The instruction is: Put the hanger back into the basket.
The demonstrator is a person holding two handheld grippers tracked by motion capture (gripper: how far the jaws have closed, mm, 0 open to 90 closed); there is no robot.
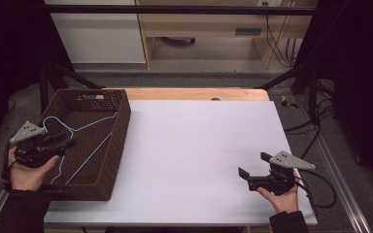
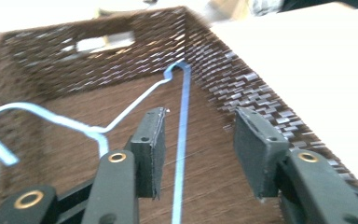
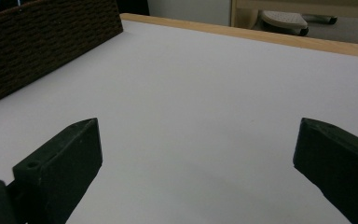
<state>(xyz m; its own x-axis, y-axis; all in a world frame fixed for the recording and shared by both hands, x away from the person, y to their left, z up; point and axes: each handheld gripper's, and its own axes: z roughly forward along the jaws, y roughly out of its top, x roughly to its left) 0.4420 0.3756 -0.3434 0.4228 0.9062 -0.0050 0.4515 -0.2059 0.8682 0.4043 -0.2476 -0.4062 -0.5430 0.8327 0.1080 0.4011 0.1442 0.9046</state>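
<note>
A light blue wire hanger (image 1: 95, 149) lies inside the dark brown woven basket (image 1: 122, 121) at the table's left. My left gripper (image 1: 67, 141) hovers over the basket's near left part. In the left gripper view its jaws (image 2: 200, 140) stand apart, with the hanger's straight bar (image 2: 184, 116) running between them close to the left pad, untouched. The hanger's hook (image 2: 0, 126) curls at the left. My right gripper (image 1: 252, 165) rests low over the white table top at the near right, wide open (image 3: 198, 149), with nothing between its fingers.
The white board (image 1: 199, 145) covers the table, with a wooden edge (image 1: 194, 93) at the far side. The basket's wall (image 3: 42, 46) rises at the far left in the right gripper view. Cables (image 1: 320, 179) trail off the table's right edge.
</note>
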